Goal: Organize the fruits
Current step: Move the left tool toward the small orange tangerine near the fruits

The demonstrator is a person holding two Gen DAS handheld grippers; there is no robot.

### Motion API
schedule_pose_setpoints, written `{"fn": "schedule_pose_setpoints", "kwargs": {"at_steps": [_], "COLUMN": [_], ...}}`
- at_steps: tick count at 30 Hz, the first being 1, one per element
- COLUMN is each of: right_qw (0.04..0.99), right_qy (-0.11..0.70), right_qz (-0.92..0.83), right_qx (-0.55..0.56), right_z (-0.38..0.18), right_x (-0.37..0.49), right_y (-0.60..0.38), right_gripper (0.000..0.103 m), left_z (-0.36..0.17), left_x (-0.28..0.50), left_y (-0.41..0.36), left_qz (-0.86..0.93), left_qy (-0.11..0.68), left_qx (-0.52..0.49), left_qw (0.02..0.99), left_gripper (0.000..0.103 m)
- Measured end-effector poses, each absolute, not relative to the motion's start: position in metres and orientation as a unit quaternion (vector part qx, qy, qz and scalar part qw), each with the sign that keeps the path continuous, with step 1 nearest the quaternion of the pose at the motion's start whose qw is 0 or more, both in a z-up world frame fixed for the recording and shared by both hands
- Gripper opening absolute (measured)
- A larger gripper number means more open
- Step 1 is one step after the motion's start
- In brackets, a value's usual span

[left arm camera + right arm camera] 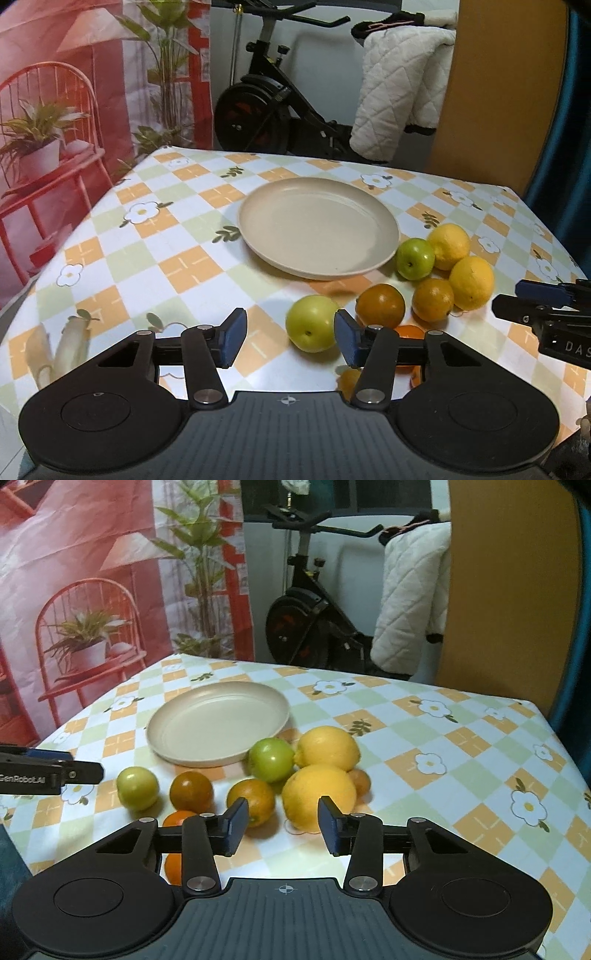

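Checkered floral tablecloth (pixel 461 746) is covering the table, with an exercise bike (pixel 314 620) standing behind it. Going left to right, the left gripper (pixel 290 339) is hovering with jaws apart near a green apple (pixel 312 323), its stem end facing the camera. A beige plate (pixel 317 225) is sitting empty beyond. Oranges (pixel 380 304) and lemons (pixel 472 282) are clustering just right of it, the near lemon's long axis running roughly upright in view. The right gripper (pixel 282 825) is hanging spread wide before that lemon.
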State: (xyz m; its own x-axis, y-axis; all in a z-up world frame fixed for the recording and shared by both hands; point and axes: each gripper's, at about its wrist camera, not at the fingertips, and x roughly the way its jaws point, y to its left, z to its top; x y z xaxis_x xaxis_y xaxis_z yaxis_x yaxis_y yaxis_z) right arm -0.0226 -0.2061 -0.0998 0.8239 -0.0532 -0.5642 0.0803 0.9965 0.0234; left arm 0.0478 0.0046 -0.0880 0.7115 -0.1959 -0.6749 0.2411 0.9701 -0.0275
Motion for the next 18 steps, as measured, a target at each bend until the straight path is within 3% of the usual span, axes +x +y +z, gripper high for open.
{"fn": "schedule_pose_setpoints", "kwargs": {"at_steps": [9,18], "right_qw": [0.956,0.953], "right_qy": [0.289,0.3], "right_qz": [-0.04,-0.025], "right_qx": [0.036,0.041], "right_z": [-0.0904,-0.0926], "right_x": [-0.0256,-0.0251], "right_y": [-0.204,-0.2052], "right_gripper": [0.047,0.047], "left_z": [-0.0862,-0.0864], "left_x": [0.0449,0.046], "left_y": [0.0052,0.009], "left_qz": [-0.117,-0.103], "left_qy": [0.352,0.349], "left_qx": [0.028,0.024], "left_qw": [0.928,0.931], "left_gripper": [0.054,0.054]}}
